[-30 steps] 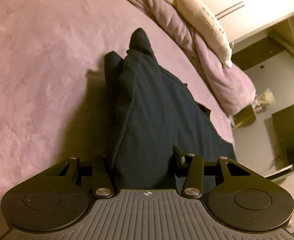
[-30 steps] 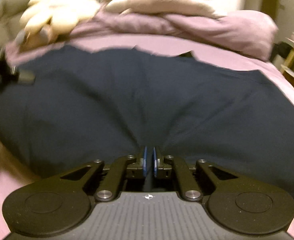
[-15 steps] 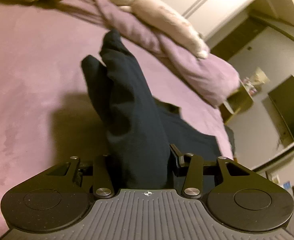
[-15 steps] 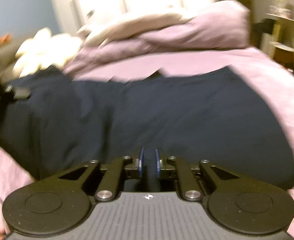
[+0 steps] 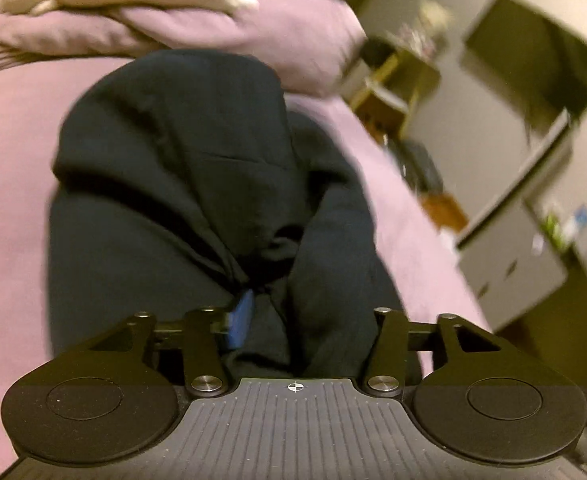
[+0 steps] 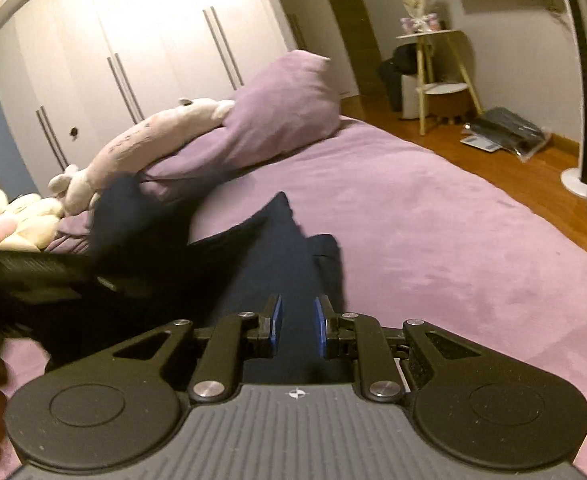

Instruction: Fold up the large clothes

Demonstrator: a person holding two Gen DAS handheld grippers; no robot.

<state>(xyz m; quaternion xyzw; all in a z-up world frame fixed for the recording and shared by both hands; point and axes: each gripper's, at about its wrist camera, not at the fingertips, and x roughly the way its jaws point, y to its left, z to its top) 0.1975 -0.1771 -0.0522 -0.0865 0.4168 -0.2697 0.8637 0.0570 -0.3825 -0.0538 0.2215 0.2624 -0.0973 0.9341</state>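
Garment [image 5: 197, 168] in dark navy lay bunched on the purple bed [image 6: 433, 216], near a pillow [image 6: 289, 100] and a plush toy [image 6: 149, 140]. The left gripper [image 5: 305, 320] was opening, its jaws parting around a thick wad of the cloth, one blue pad showing clear of it. The right gripper [image 6: 296, 324] stayed clamped on a fold that filled the gap between its pads. The fabric looked soft, limp and fairly heavy, likely to sag and slide; hems or corners seemed the surest places to take hold.
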